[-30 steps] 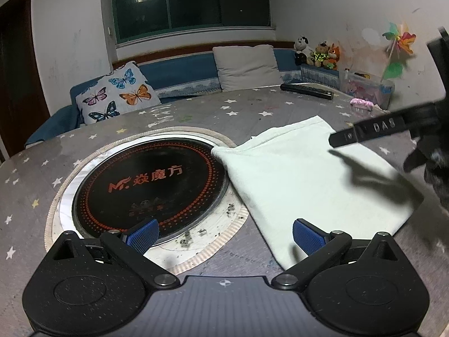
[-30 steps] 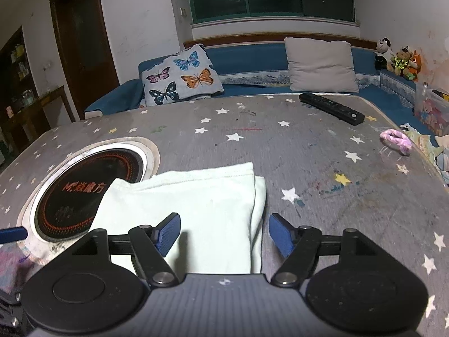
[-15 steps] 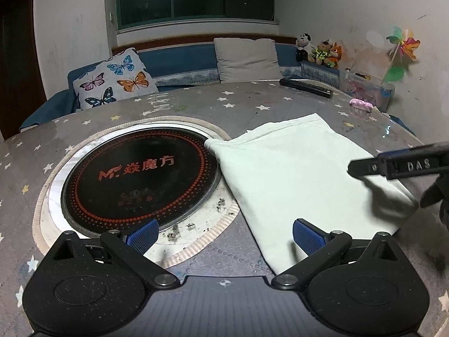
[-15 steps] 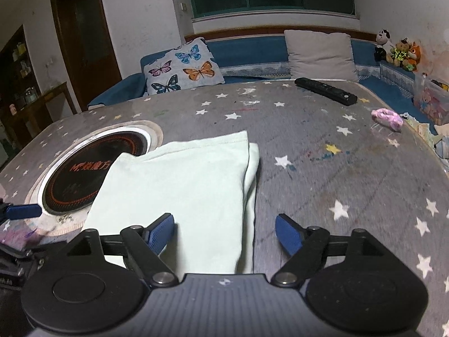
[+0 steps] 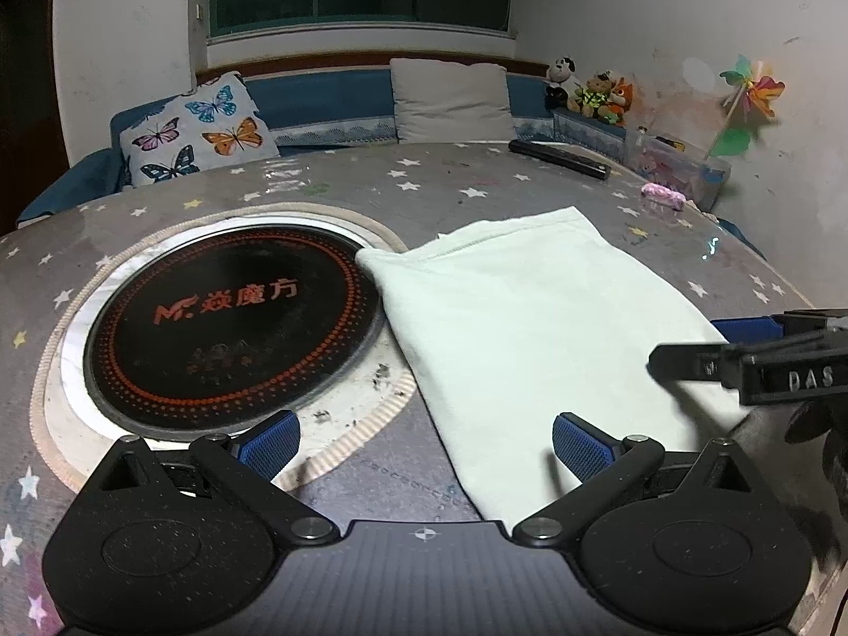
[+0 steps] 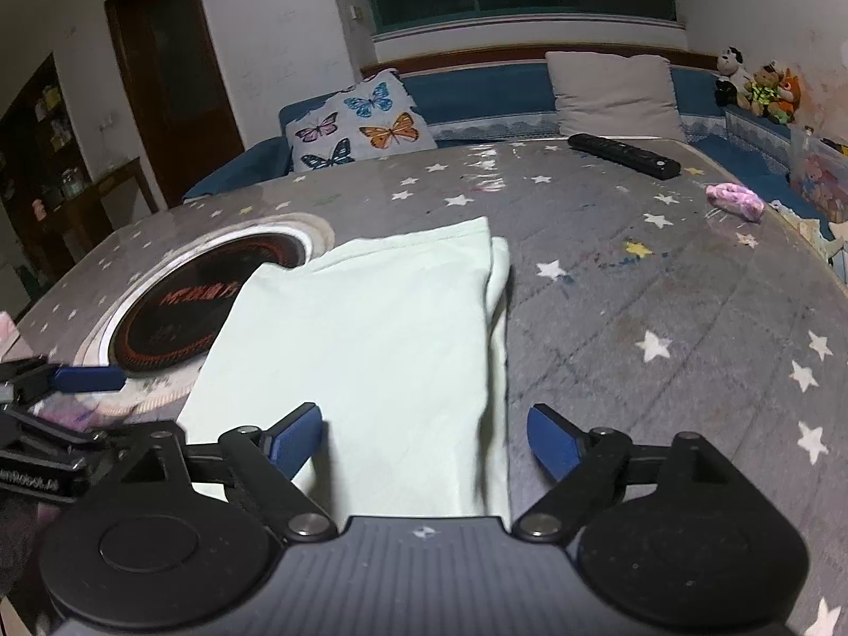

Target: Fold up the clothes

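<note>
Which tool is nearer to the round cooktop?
Left. The left tool hovers at the cooktop's near rim; the right tool is over the folded cloth.

Both claws have drawn back from the folded cloth (image 5: 535, 328).

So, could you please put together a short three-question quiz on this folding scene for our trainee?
1. True or false: the left tool is shut on the pale cloth.
2. What does the cloth's far left corner overlap? A) the remote control B) the round cooktop C) the butterfly cushion
3. Fill in: the right tool is ____, above the cloth's near edge.

Key: 1 false; 2 B; 3 open.
</note>
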`<action>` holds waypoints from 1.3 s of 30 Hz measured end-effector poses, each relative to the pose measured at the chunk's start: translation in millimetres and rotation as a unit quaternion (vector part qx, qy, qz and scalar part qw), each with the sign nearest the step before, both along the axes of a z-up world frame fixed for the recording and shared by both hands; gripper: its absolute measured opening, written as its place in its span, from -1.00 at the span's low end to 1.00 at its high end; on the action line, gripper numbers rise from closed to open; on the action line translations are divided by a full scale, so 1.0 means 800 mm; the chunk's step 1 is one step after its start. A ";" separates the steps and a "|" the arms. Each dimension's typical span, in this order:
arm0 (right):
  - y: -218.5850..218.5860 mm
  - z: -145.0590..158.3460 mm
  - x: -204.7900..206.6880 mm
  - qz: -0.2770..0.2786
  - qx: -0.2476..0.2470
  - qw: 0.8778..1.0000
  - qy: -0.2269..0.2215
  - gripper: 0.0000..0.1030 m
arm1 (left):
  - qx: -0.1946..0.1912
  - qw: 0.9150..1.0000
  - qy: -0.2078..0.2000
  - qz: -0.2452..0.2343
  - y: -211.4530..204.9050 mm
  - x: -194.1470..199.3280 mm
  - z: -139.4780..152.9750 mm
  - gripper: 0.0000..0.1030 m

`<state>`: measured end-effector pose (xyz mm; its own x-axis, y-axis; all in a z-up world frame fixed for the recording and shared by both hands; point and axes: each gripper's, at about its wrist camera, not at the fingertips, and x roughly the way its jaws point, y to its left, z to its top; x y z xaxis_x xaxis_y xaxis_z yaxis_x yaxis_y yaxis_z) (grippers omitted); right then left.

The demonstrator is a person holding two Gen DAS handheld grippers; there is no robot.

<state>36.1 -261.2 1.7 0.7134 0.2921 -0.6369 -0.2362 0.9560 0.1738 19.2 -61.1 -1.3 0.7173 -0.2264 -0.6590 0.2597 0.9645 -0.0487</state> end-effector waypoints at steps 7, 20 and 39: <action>0.007 -0.013 -0.009 0.013 -0.021 1.000 -0.004 1.00 | -0.002 1.000 0.015 -0.002 0.000 0.003 -0.006 1.00; 0.011 -0.021 -0.017 0.021 -0.038 0.999 -0.030 1.00 | -0.033 0.999 0.009 -0.001 0.005 0.023 0.005 0.98; -0.002 -0.005 0.030 0.030 0.010 0.999 0.008 0.79 | -0.053 0.998 0.041 -0.008 0.001 0.071 -0.002 0.35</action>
